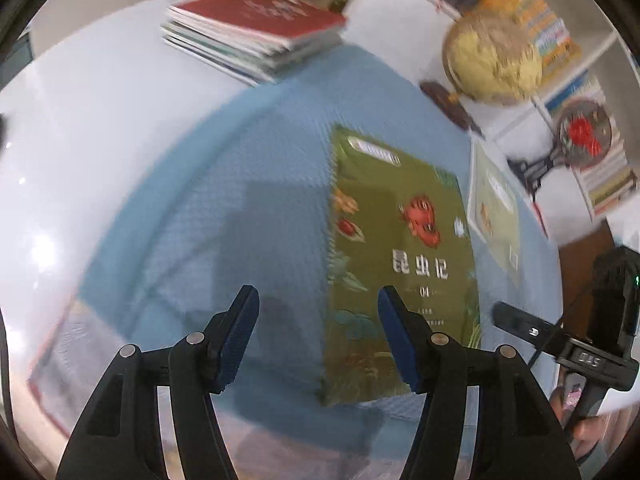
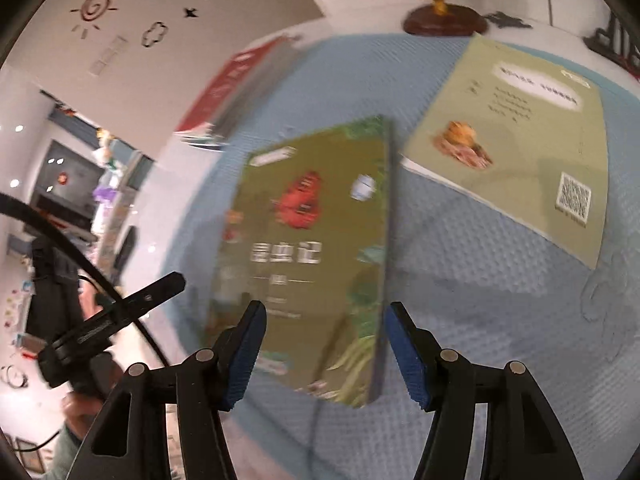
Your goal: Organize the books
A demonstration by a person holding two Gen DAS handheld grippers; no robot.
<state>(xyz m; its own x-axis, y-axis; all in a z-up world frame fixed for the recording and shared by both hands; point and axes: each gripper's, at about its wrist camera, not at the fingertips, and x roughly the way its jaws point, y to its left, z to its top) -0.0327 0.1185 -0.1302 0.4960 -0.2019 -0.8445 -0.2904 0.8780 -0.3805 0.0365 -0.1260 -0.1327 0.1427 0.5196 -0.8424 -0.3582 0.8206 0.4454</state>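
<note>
A green book (image 1: 404, 264) with a red insect on its cover lies flat on the blue mat (image 1: 240, 200). My left gripper (image 1: 318, 320) hangs open over the book's left edge, with nothing held. In the right wrist view the same green book (image 2: 312, 232) fills the middle. My right gripper (image 2: 326, 320) stands open above its near end, and the pads are not pressing on it. A pale green book (image 2: 520, 132) lies back cover up, to the right on the mat. A stack of books (image 1: 256, 28) with a red one on top rests at the mat's far corner.
A globe (image 1: 492, 60) on a dark wooden base stands behind the mat, before a white bookshelf (image 1: 580, 80) full of books. A small black fan (image 1: 580, 136) stands beside it. The white table (image 1: 80, 120) surrounds the mat. A hand (image 1: 584, 432) holds the other gripper at the right.
</note>
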